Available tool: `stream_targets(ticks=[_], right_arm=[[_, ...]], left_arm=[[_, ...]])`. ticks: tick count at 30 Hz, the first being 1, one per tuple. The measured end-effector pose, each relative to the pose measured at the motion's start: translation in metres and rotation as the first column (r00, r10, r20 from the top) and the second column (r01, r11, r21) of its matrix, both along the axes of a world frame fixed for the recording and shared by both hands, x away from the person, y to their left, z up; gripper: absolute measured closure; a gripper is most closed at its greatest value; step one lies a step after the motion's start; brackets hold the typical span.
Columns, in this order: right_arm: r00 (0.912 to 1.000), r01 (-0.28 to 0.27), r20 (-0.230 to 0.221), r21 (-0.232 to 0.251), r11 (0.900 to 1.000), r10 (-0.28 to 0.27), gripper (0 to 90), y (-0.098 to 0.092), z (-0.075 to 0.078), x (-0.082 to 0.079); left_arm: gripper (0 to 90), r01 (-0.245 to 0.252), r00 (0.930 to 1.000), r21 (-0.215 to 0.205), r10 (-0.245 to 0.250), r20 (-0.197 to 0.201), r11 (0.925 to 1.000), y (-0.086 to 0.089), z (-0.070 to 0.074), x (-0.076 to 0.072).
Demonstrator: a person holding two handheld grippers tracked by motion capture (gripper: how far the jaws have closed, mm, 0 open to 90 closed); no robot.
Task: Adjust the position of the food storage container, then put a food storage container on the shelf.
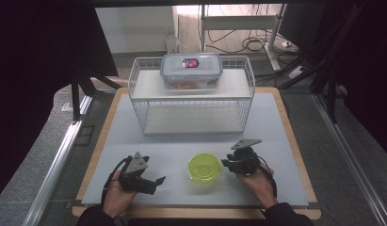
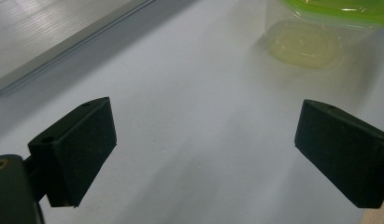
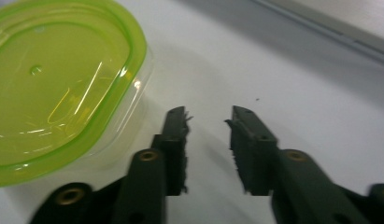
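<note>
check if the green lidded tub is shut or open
Shut: the green lid sits flat on the clear tub, rim all round.

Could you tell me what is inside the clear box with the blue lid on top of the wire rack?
Through the clear box's wall, something orange-red shows low inside. What it is cannot be told; the blue lid and the wire rack's rim hide the rest.

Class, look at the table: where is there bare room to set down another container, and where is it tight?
Bare mat lies between the wire rack and the green-lidded tub, and along both side edges. It is tight between the left gripper and right gripper, where the tub sits.
</note>
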State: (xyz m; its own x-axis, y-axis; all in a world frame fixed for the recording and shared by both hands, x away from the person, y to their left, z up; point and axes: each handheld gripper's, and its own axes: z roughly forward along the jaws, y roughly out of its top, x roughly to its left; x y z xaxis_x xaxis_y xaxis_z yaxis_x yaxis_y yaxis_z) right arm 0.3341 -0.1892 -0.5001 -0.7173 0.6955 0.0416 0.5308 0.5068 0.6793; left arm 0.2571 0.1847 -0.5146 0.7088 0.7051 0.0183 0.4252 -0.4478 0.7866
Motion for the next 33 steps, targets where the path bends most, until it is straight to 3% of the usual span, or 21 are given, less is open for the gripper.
stream_targets(ticks=[4, 10, 18, 19, 24, 28, 33], right_arm=[[0.9987, -0.017, 0.048, 0.001, 1.0, 0.017, 42.0, -0.006, 0.004, -0.002], [0.9948, -0.007, 0.101, -0.033, 0.999, 0.01, 26.3, -0.009, 0.005, -0.003], [0.9953, 0.02, 0.094, 0.024, 1.0, -0.023, 9.6, -0.019, 0.011, -0.002], [0.9966, 0.002, 0.083, 0.054, 0.999, -0.006, 5.5, -0.021, 0.013, -0.002], [0.997, -0.018, 0.076, 0.097, 0.995, 0.01, 4.5, -0.021, 0.02, -0.003], [0.9987, -0.03, 0.043, 0.127, 0.991, 0.025, 6.0, -0.016, 0.024, -0.005], [0.999, -0.043, -0.005, 0.14, 0.989, 0.044, 20.5, -0.002, 0.025, -0.006]], left_arm=[[5.4, 0.002, 1.0, 0.007, -0.002, 0.005, 1.0, 0.0, -0.001, 0.0], [5.4, 0.001, 1.0, 0.007, -0.001, 0.007, 1.0, 0.0, -0.001, 0.0], [5.4, 0.001, 1.0, 0.01, -0.001, 0.008, 1.0, 0.0, -0.001, 0.0], [5.4, 0.0, 1.0, 0.008, 0.0, 0.007, 1.0, 0.0, -0.001, 0.0], [5.4, 0.001, 1.0, 0.006, -0.001, 0.009, 1.0, 0.0, -0.001, 0.0], [5.4, 0.002, 0.9999, 0.011, -0.002, 0.01, 0.9999, -0.001, -0.001, 0.0], [5.4, 0.004, 0.9999, 0.014, -0.004, 0.01, 0.9999, -0.001, -0.001, 0.0]])
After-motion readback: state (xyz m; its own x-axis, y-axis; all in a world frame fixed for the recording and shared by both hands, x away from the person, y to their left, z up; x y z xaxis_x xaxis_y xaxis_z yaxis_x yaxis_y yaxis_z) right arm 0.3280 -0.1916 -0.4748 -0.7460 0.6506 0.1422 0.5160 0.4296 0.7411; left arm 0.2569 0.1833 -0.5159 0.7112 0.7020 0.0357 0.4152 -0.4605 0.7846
